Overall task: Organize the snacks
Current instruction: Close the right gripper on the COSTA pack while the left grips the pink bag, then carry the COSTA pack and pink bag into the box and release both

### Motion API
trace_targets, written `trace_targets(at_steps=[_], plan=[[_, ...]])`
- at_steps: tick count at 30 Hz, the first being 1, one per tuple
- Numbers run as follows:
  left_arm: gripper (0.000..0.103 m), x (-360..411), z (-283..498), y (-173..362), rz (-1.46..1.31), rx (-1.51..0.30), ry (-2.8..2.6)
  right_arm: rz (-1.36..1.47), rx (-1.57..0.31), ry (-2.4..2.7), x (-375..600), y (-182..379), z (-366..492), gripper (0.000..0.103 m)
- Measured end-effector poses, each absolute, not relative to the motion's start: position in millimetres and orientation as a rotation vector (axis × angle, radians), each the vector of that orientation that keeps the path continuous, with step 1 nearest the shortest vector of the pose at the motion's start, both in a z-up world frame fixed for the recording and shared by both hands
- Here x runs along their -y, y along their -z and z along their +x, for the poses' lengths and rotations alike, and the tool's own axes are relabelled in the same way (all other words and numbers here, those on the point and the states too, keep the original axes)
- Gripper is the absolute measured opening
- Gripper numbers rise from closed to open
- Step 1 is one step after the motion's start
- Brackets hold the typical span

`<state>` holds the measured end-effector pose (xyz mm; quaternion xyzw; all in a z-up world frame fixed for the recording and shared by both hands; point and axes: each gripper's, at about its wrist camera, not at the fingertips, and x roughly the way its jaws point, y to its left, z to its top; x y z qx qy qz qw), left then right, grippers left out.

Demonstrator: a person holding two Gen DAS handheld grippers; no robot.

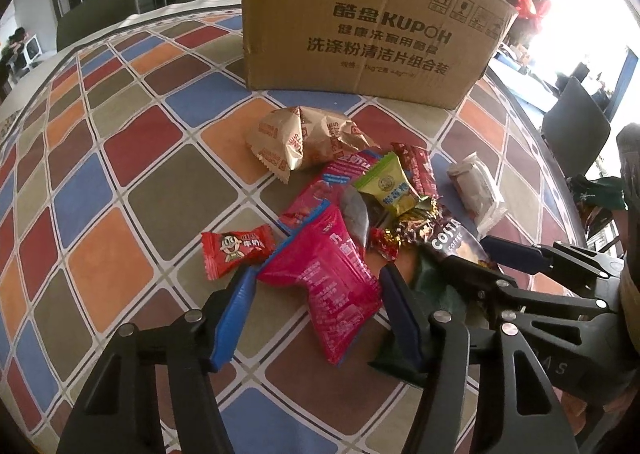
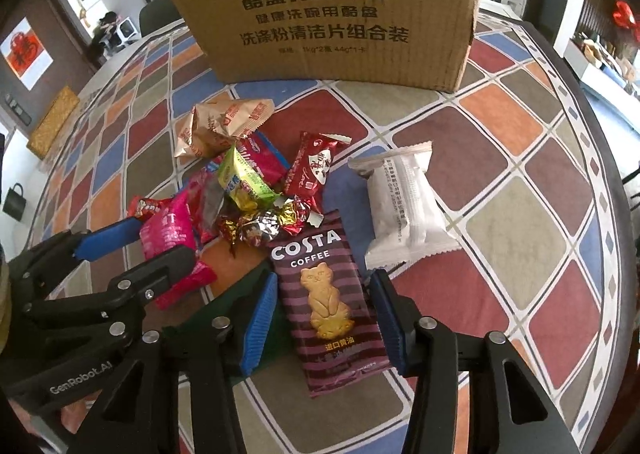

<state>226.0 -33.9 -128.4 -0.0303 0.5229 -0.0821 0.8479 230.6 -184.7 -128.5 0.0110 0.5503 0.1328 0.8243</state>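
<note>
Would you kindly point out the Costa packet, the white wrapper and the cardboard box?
Costa packet (image 2: 326,306), right wrist view, on the cat biscuit.
White wrapper (image 2: 404,209), right wrist view, its middle.
Cardboard box (image 1: 360,5), left wrist view, its printed front.

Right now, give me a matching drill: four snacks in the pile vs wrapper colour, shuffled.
Things:
1. Costa Coffee biscuit pack
2. pillow pack right of the pile
3. packet between the left gripper's jaws, pink packet
4. crumpled wrapper nearest the cardboard box, crumpled wrapper

Colours:
A. white
B. tan
C. maroon striped
D. pink

Pairs: 1-C, 2-A, 3-D, 4-B
</note>
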Motion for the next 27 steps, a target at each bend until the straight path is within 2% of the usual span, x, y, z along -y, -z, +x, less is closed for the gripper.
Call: trace_targets(at_steps=[7, 27], plan=[[0.062, 35, 217, 124, -0.059, -1.099, 0.183, 0.076, -1.164, -0.266, 190, 126, 224, 0.043], [0.061, 33, 193, 72, -0.018, -0.961, 0.192, 0.085, -1.036, -0.241, 190, 75, 197, 0.043]])
